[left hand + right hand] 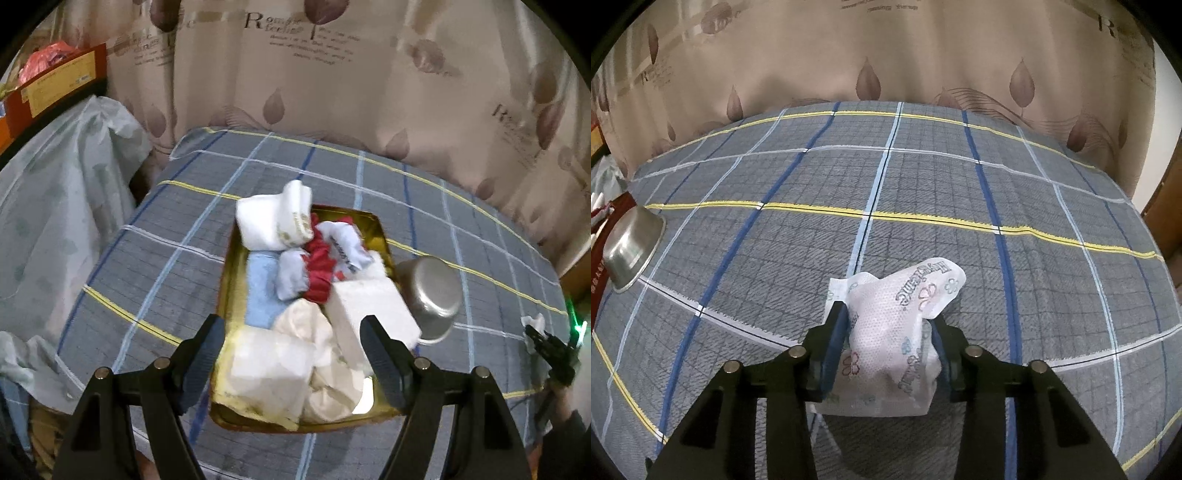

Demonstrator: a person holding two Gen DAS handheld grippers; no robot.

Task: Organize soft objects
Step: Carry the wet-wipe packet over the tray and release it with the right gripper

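Note:
A gold tray [225,280] sits on the plaid bedspread and holds several soft things: white socks [275,219], a light blue cloth [260,291], a red cloth [320,269], white foam blocks [369,306] and cream cloth [314,332]. My left gripper [295,343] is open and empty, hovering over the tray's near end. My right gripper [890,332] is shut on a white printed tissue packet [897,332], held just above the bedspread. It also shows far right in the left wrist view [543,339].
An upturned steel bowl [434,295] lies right of the tray; it shows at the left of the right wrist view [631,247]. A leaf-print curtain [332,74] hangs behind the bed. A pale plastic-covered bundle [62,206] and an orange box [51,85] stand at the left.

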